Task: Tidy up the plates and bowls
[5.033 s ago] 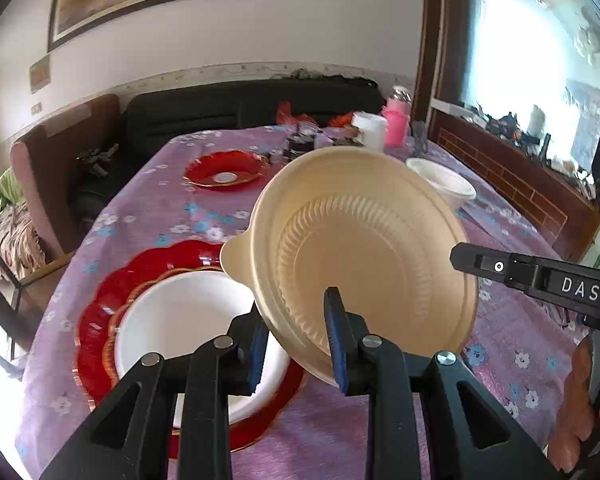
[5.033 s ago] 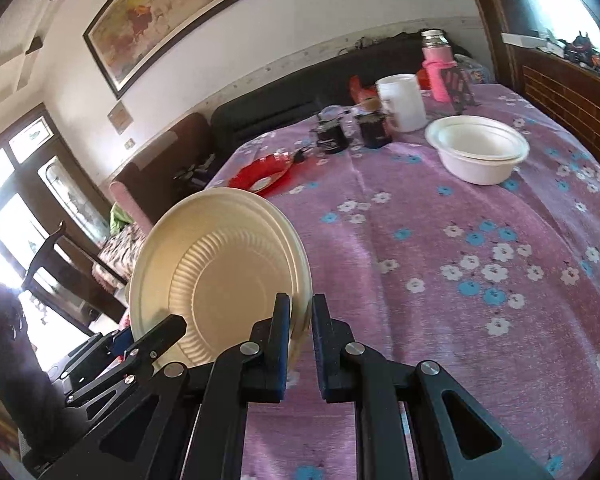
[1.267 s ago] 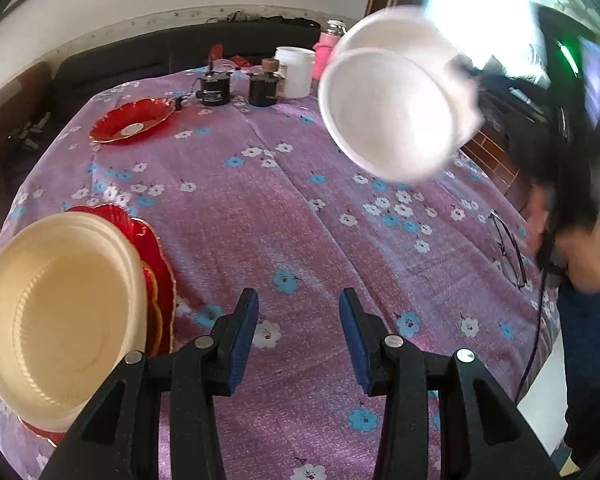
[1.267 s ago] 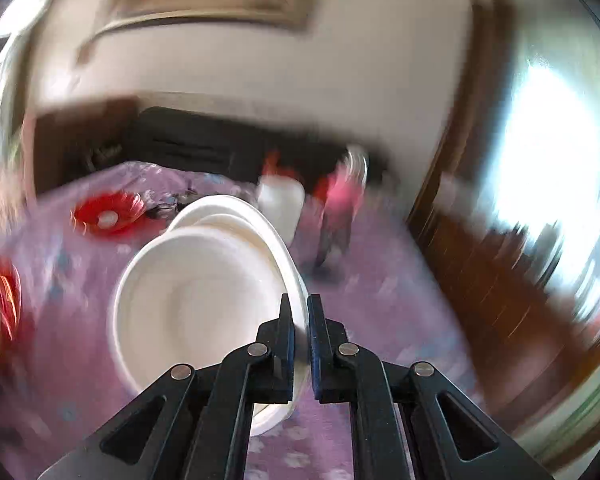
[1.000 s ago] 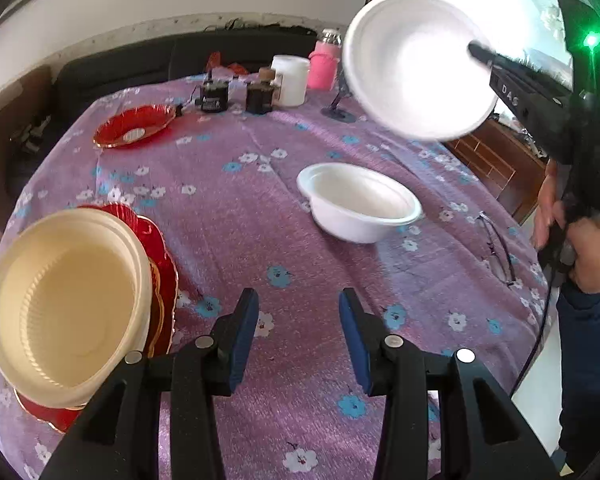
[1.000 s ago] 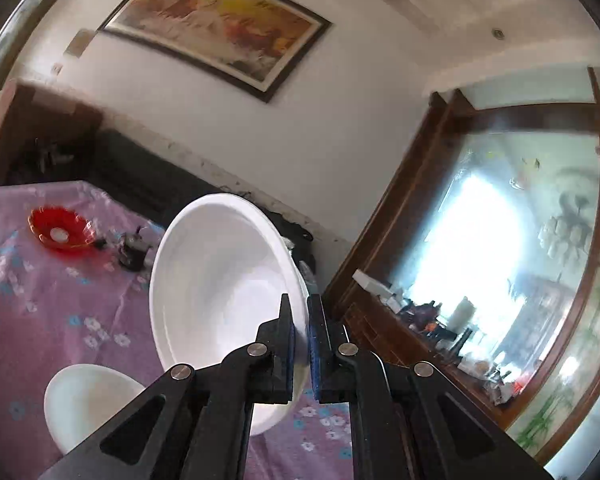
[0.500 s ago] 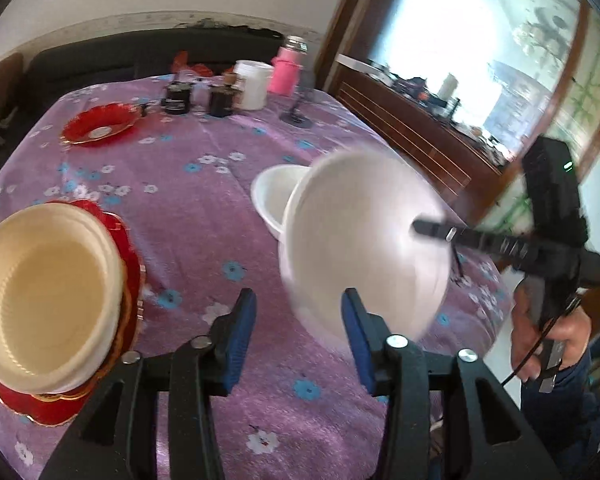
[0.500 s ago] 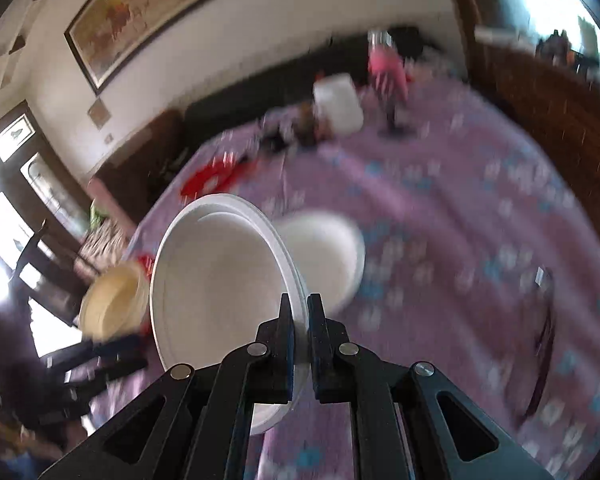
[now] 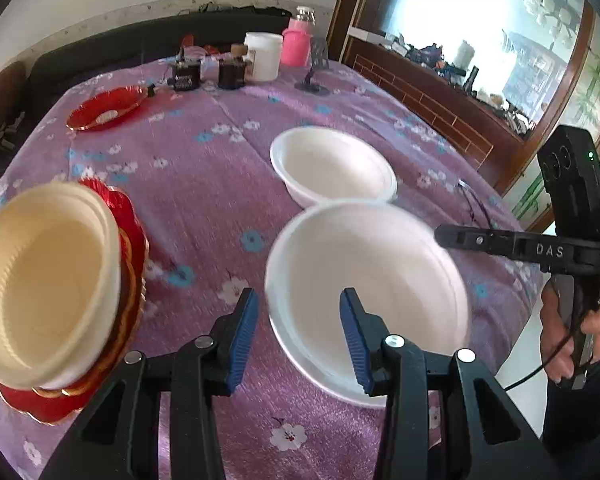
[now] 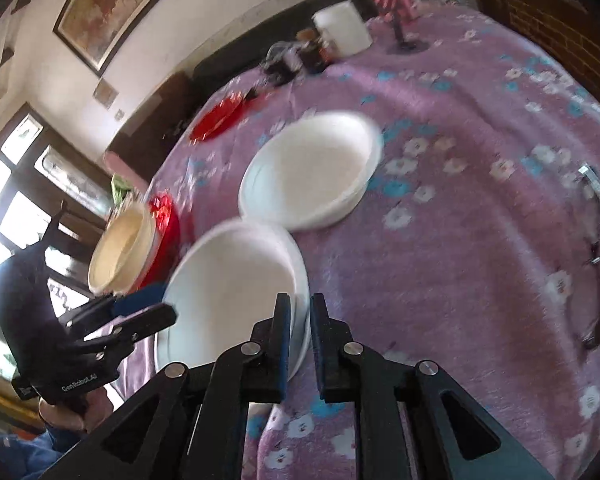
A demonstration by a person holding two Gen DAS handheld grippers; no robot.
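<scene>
My right gripper (image 10: pixel 300 320) is shut on the rim of a white bowl (image 10: pixel 232 288) and holds it low over the purple tablecloth. The same bowl (image 9: pixel 364 288) sits in the left wrist view just ahead of my open, empty left gripper (image 9: pixel 298 340), whose right finger overlaps its near rim. The right gripper (image 9: pixel 440 234) reaches in from the right there. A second white bowl (image 9: pixel 332 164) (image 10: pixel 312 168) rests on the table behind it. A cream bowl (image 9: pixel 44 280) (image 10: pixel 120 248) sits on stacked red plates (image 9: pixel 134 240) at the left.
A small red plate (image 9: pixel 106 110) lies at the far left. Two dark jars (image 9: pixel 186 74), a white mug (image 9: pixel 263 56) and a pink bottle (image 9: pixel 298 42) stand at the far edge. Eyeglasses (image 10: pixel 596 256) lie at the right. The table edge falls off on the right.
My right gripper has swung the white bowl down from high in the air to just over the table in front of the left gripper. The left gripper stays open.
</scene>
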